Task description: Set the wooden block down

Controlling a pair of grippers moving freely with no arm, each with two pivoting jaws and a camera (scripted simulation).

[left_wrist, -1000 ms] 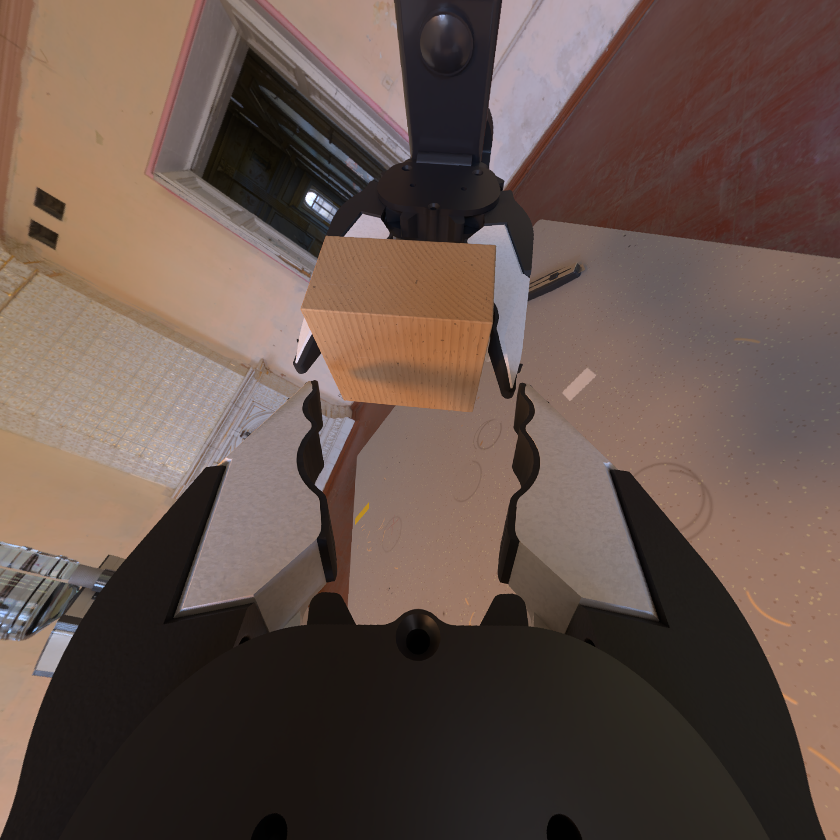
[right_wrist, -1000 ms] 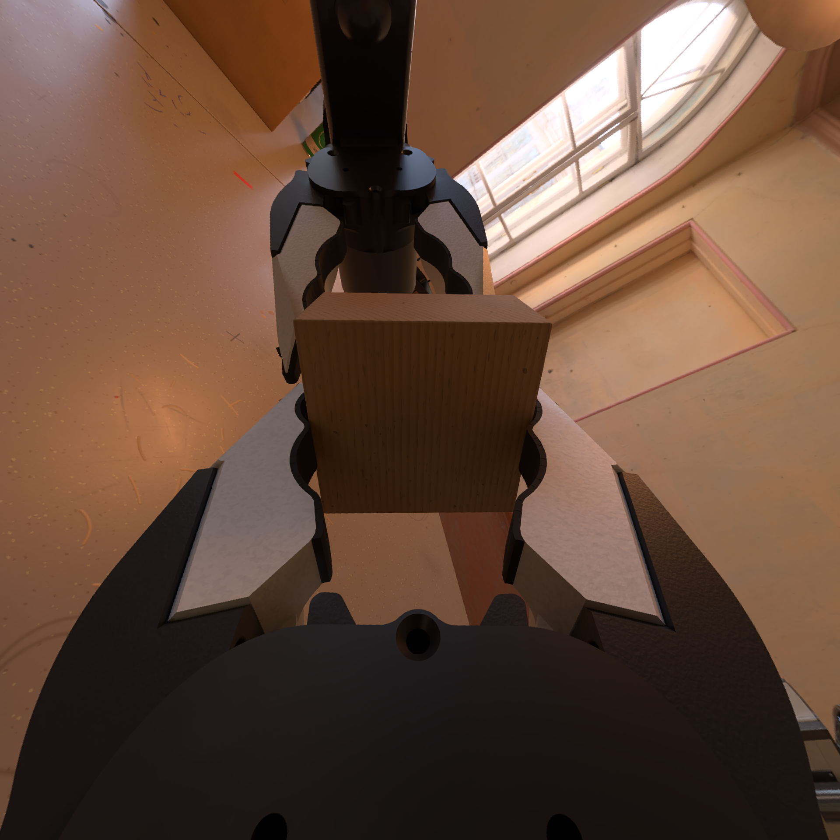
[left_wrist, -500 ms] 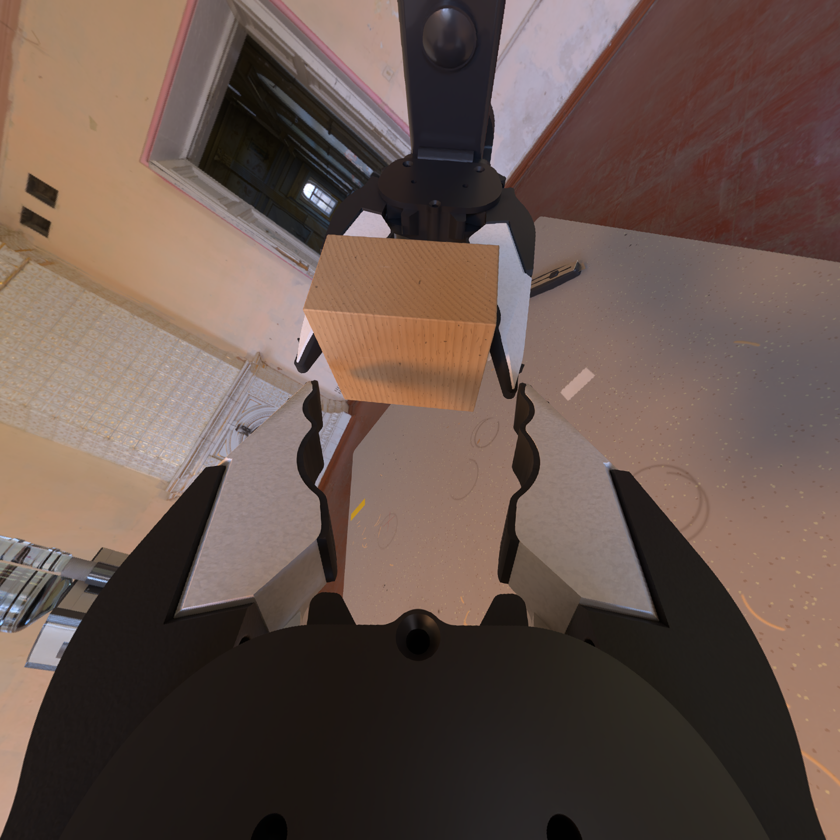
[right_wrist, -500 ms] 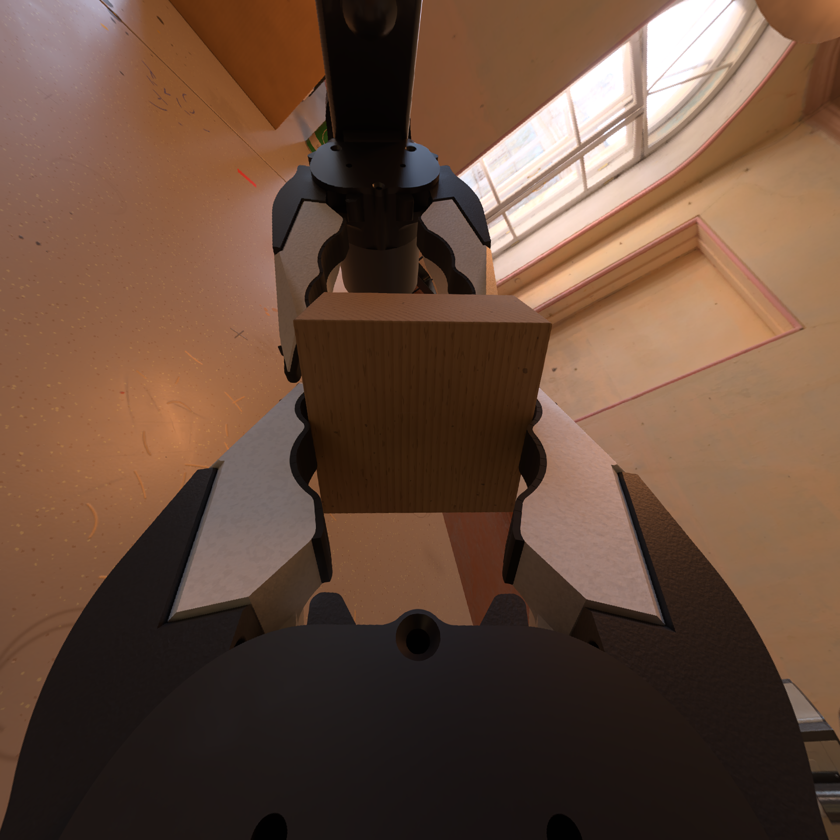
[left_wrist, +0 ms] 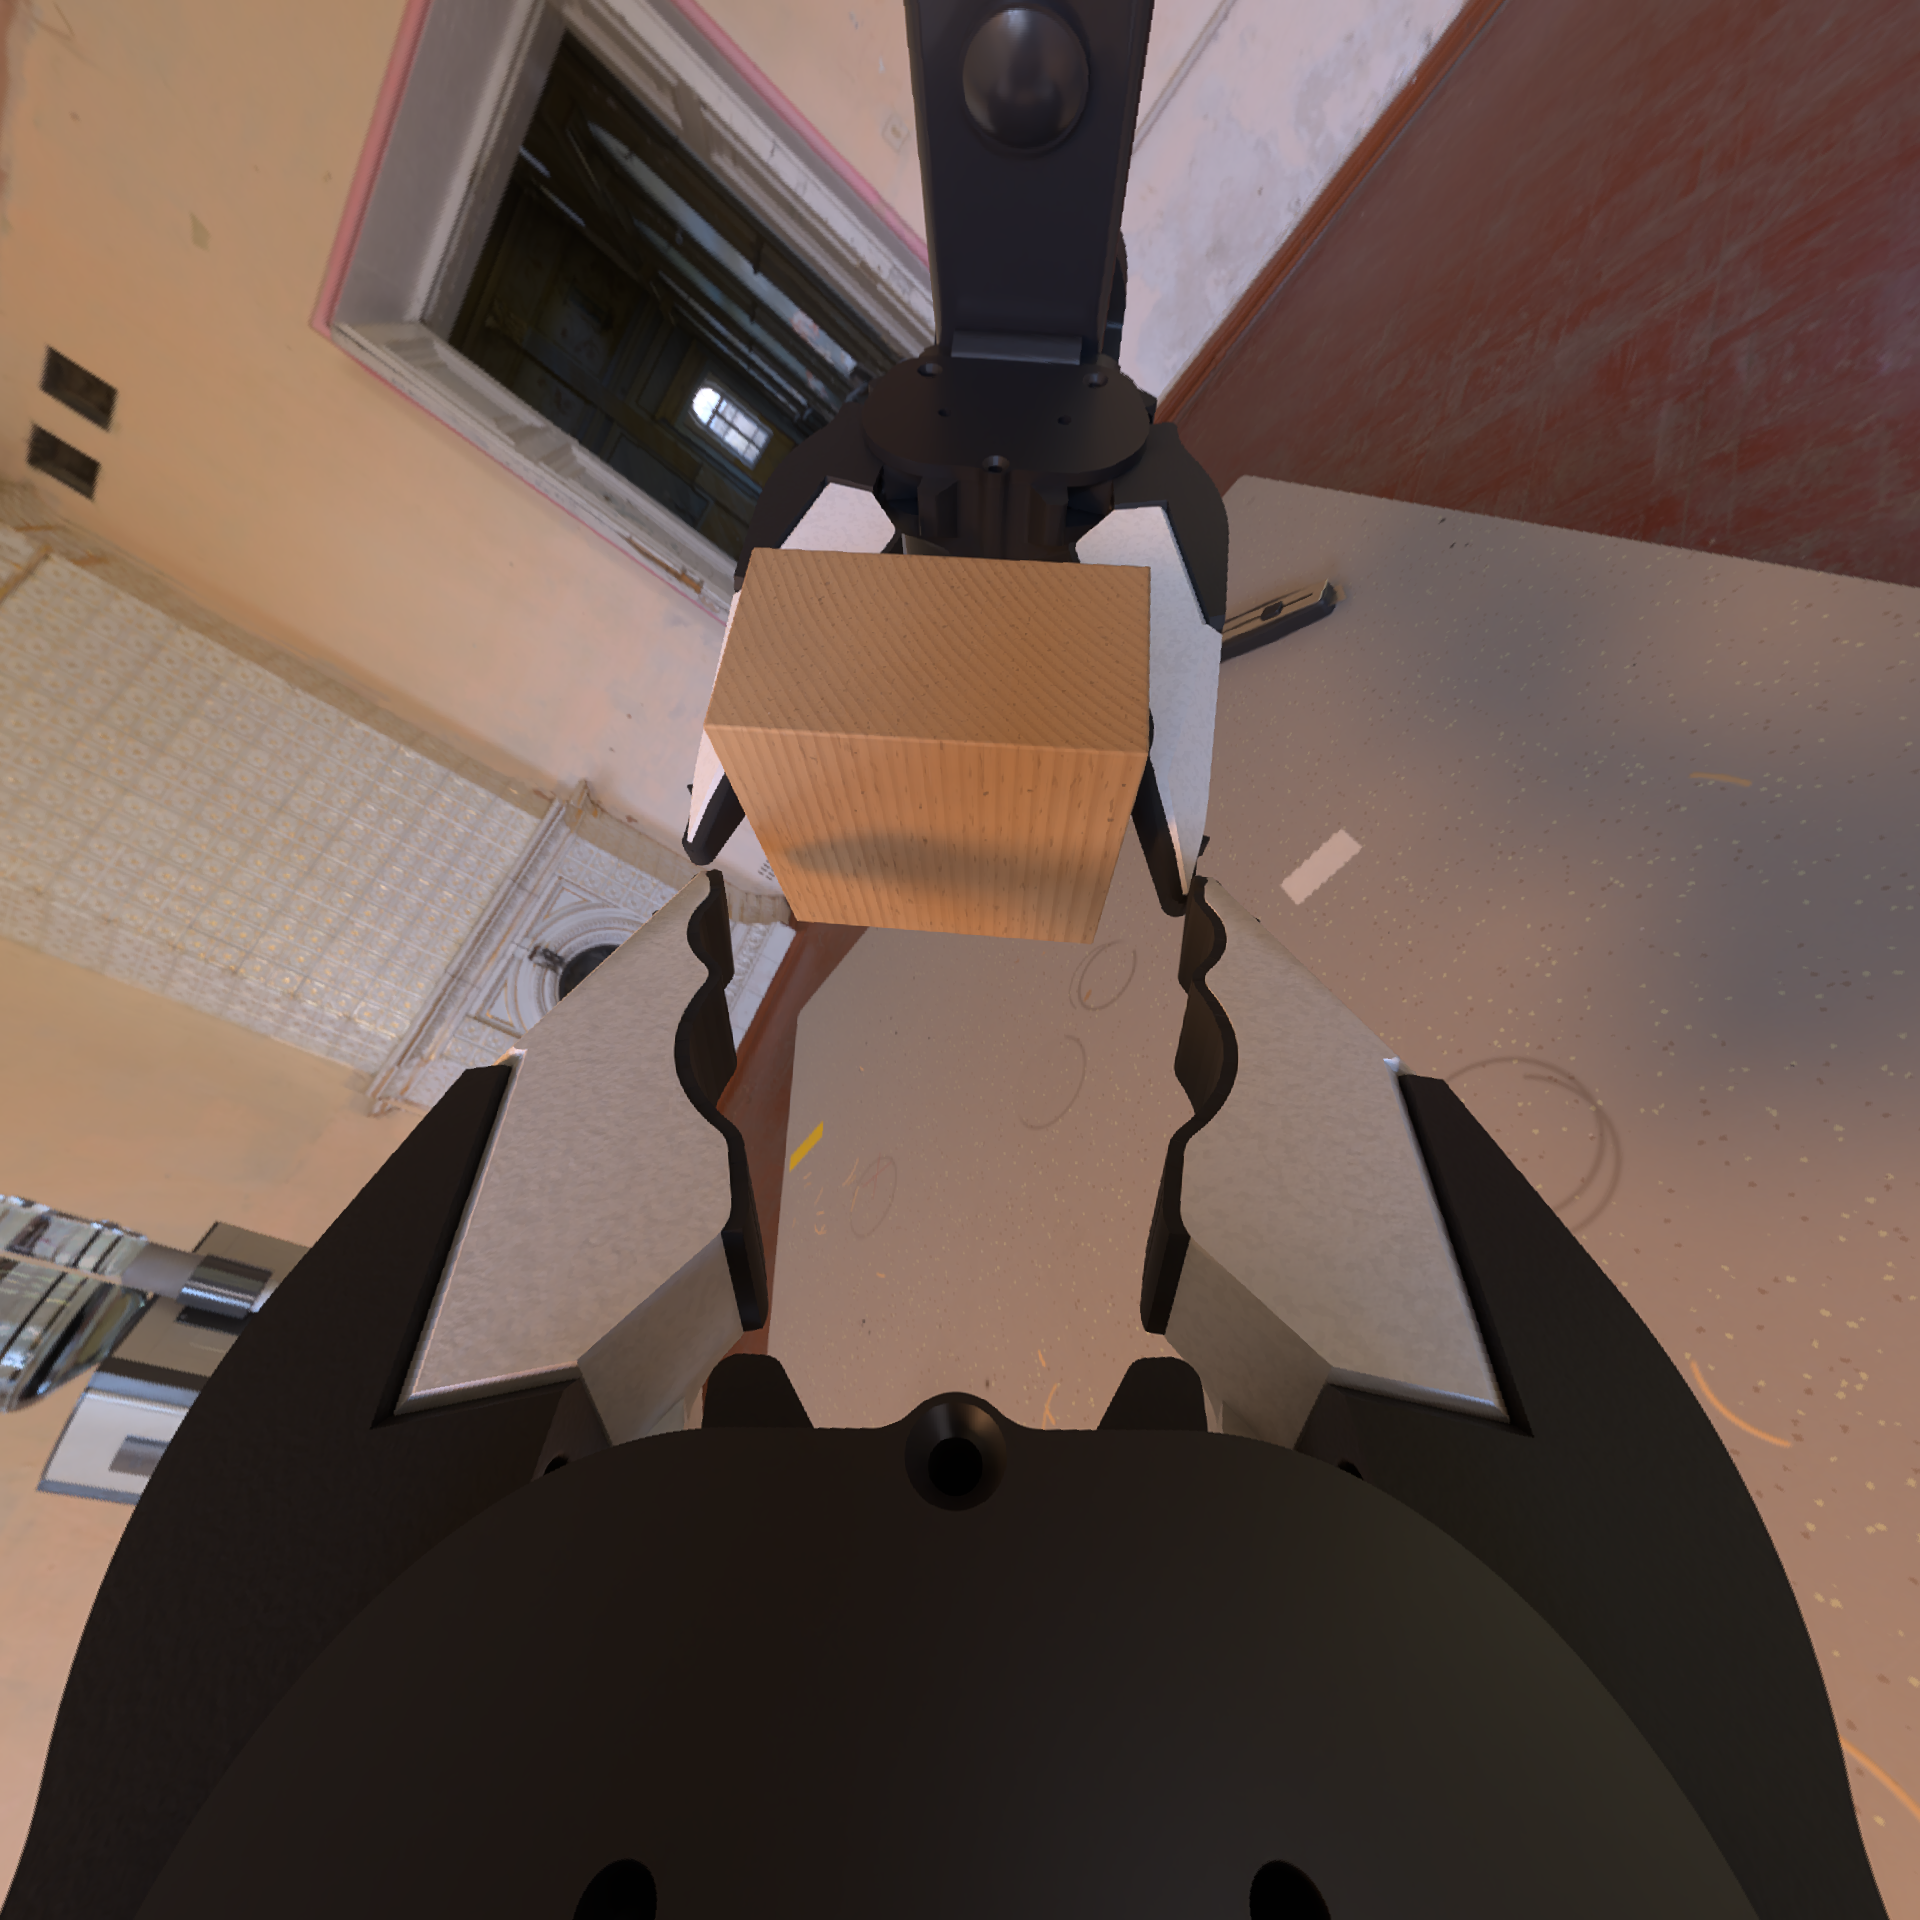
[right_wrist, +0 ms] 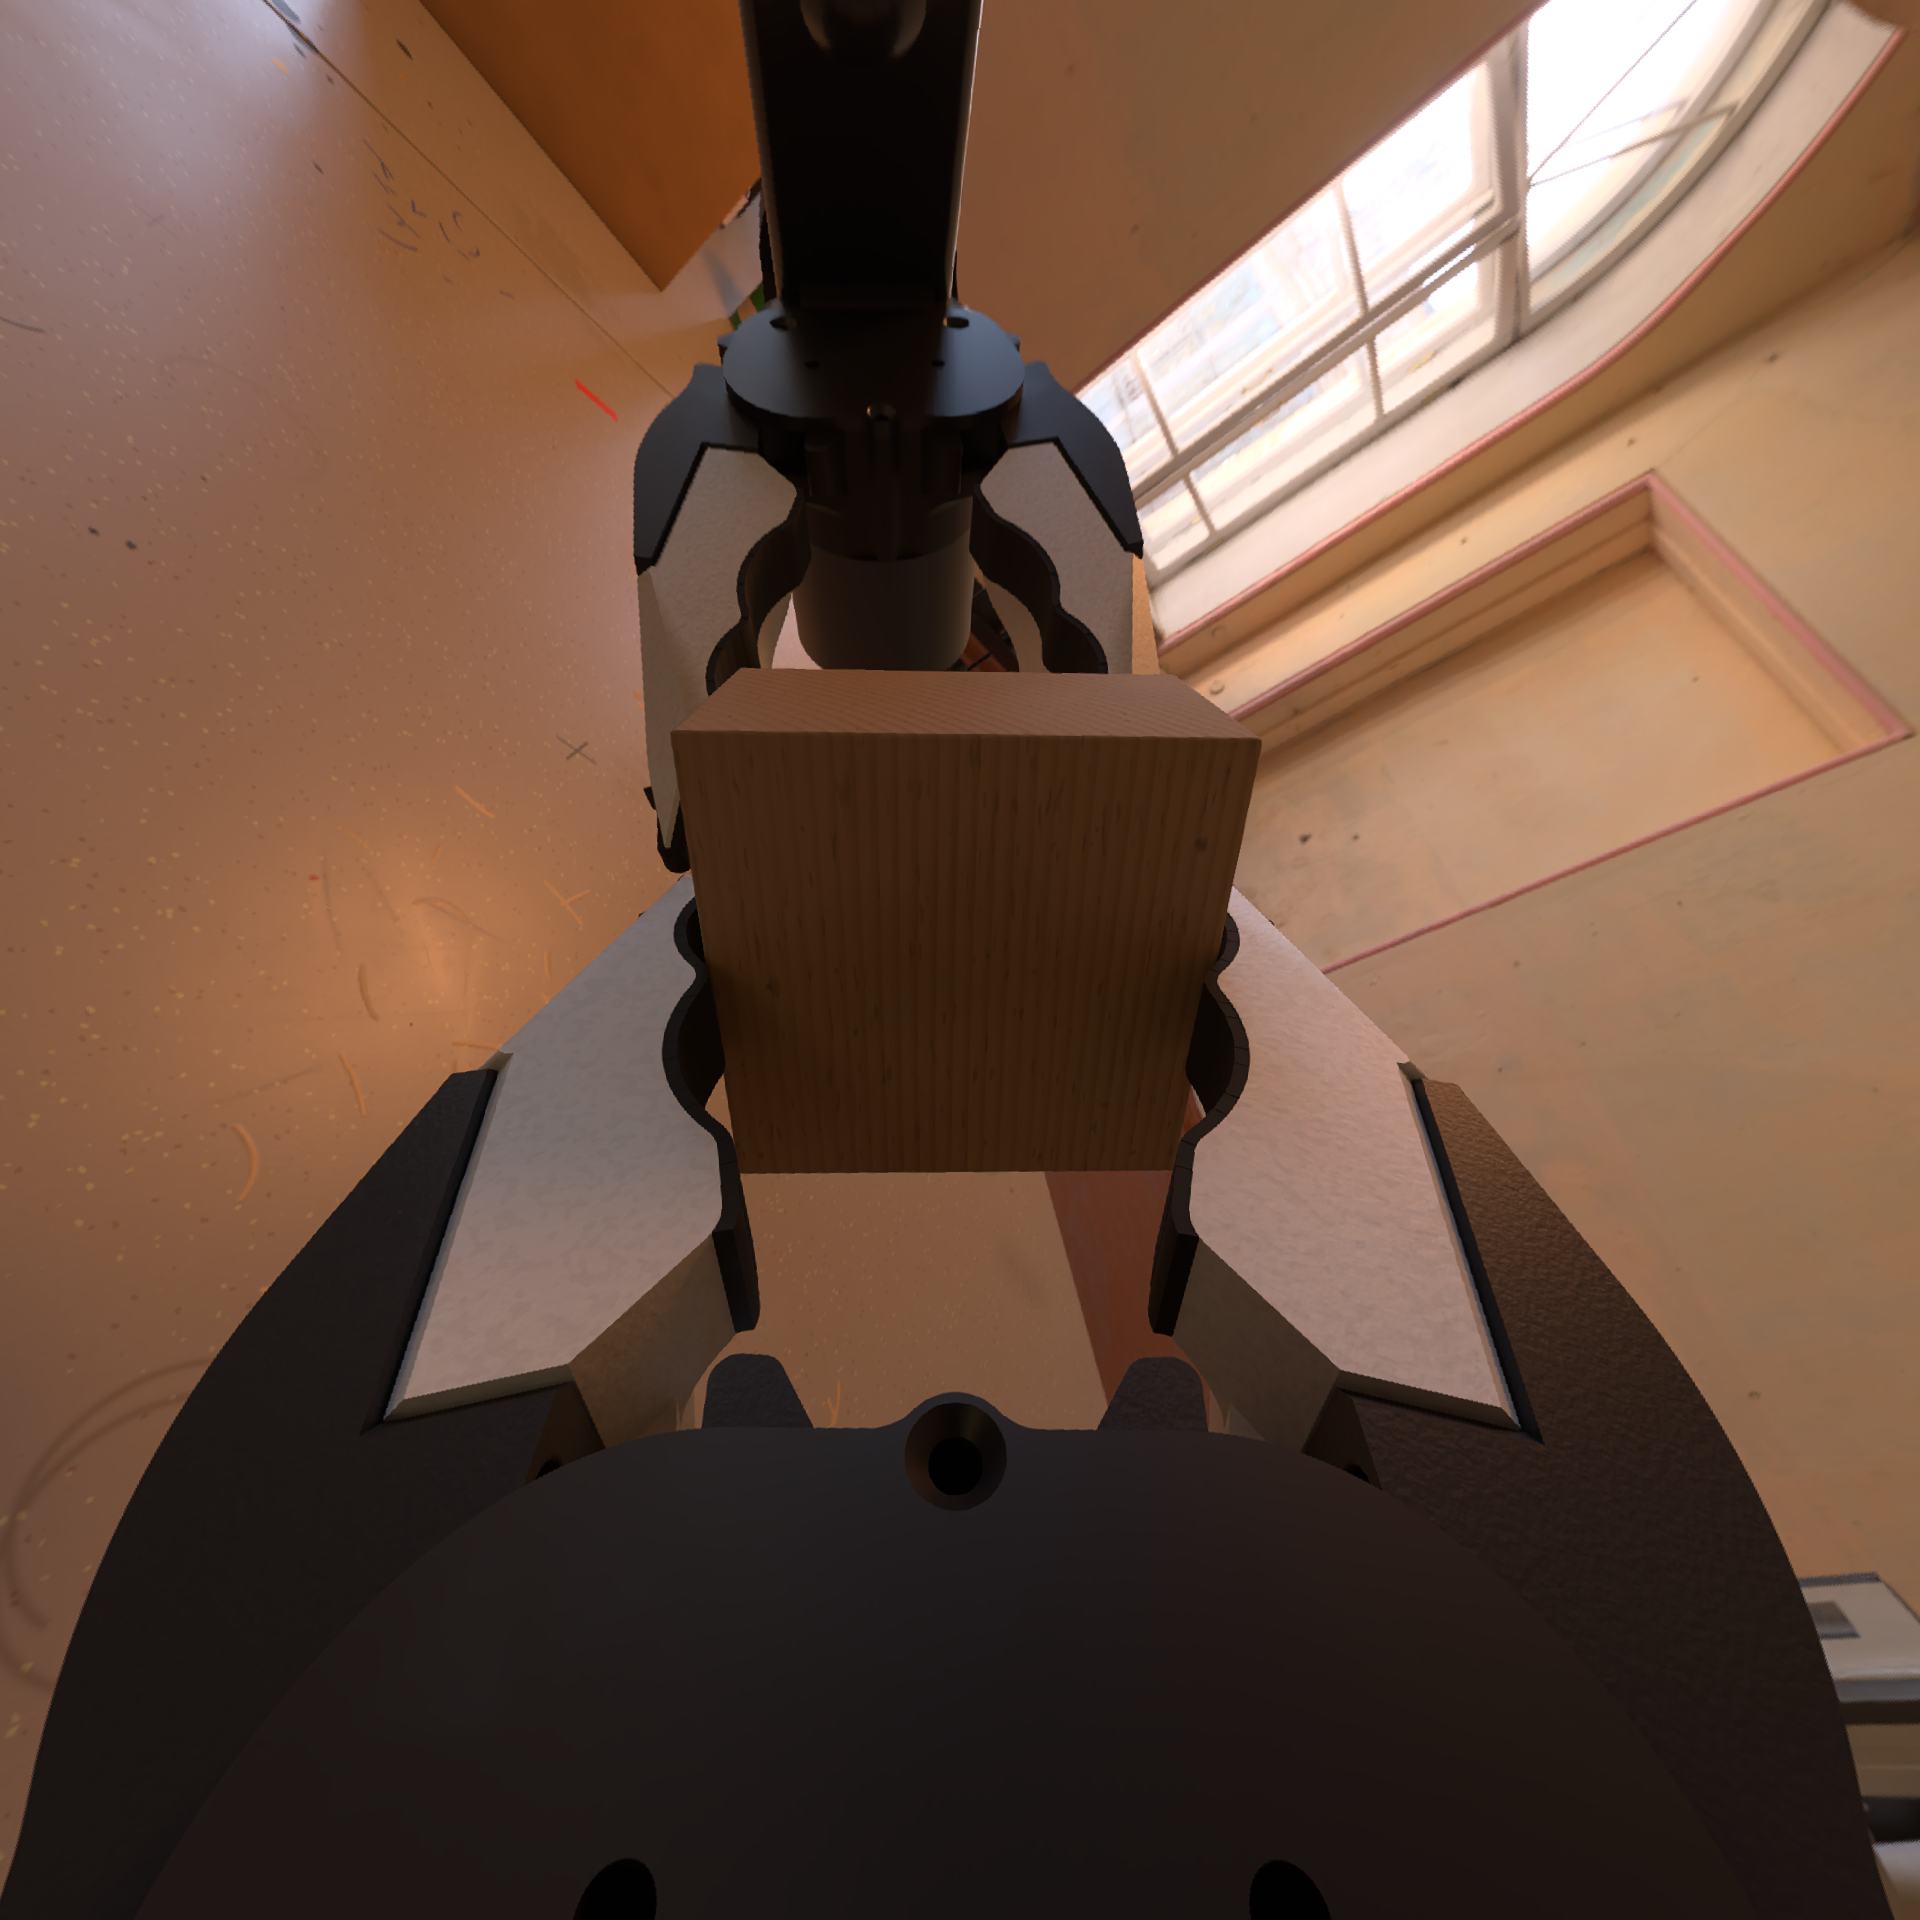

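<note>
The wooden block (right_wrist: 956,935) is a light brown cube clamped between the fingers of my right gripper (right_wrist: 956,920), clear of the table. In the left wrist view the block (left_wrist: 935,748) hangs straight ahead, with the right gripper's fingers on its two sides. My left gripper (left_wrist: 954,894) faces it, open and empty. Its fingertips (left_wrist: 717,914) stand just outside the block's near end without touching. In the right wrist view the left gripper's fingers (right_wrist: 696,582) show spread behind the block.
A grey speckled table (left_wrist: 1558,987) fills the right of the left wrist view, its edge (left_wrist: 790,1039) under the block. A dark flat tool (left_wrist: 1278,613) and a white tape mark (left_wrist: 1320,868) lie on it. Red floor and walls lie beyond.
Almost nothing. Both views drift very slightly. The right gripper stays shut on the block and the left gripper stays open.
</note>
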